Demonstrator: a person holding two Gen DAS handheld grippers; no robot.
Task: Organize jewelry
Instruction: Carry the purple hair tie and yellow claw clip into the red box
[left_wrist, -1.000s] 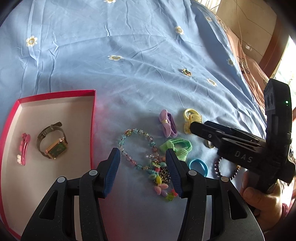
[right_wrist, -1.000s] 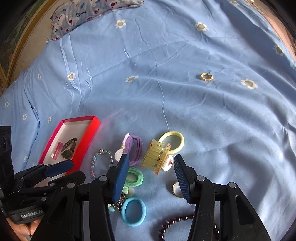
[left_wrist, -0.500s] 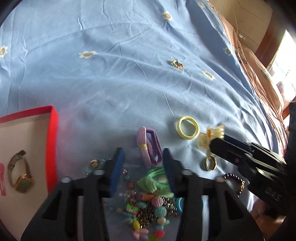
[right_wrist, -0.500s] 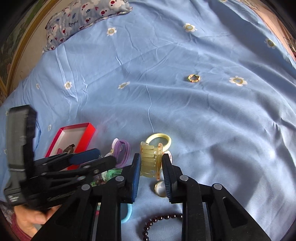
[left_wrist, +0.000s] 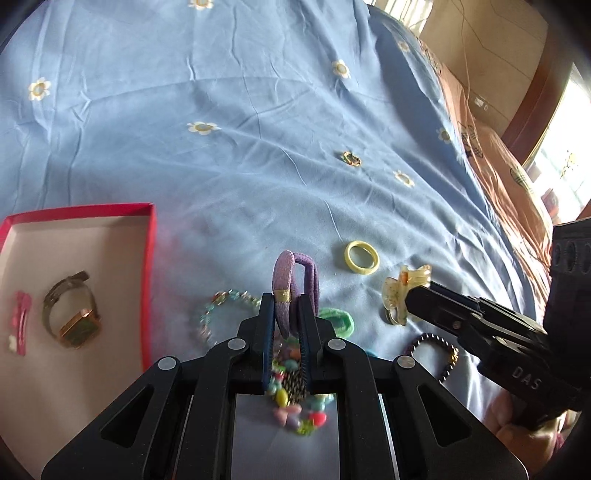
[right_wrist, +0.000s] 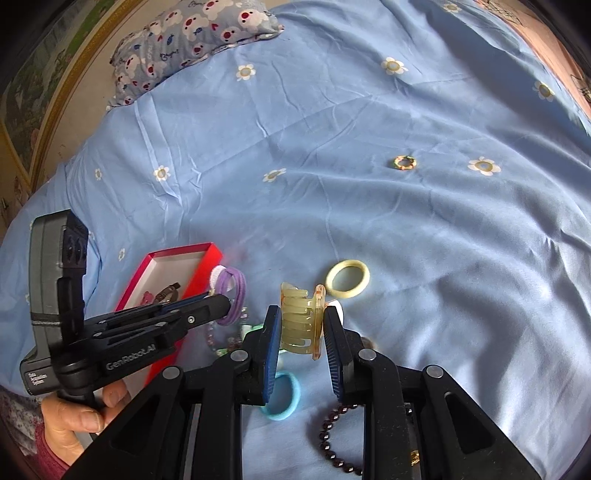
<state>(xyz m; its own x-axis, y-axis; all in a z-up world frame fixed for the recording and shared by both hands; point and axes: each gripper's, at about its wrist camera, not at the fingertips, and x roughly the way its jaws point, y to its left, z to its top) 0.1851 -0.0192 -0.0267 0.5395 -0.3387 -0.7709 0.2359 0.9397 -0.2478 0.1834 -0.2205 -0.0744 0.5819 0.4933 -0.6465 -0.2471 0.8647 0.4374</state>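
Left gripper: clamped on purple tie, above the bead pile beside red box's right edge. Right gripper: clamped on claw clip, above the sheet.

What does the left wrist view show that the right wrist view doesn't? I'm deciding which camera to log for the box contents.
Only the left wrist view shows the box's contents clearly: the watch and pink hair clip on the red box floor, plus the colourful bead charm bracelet.

Only the right wrist view shows the patterned pillow and the blue hair tie.

Both show the left gripper shut on the purple hair tie, the right gripper shut on the yellow claw clip, and the yellow ring.
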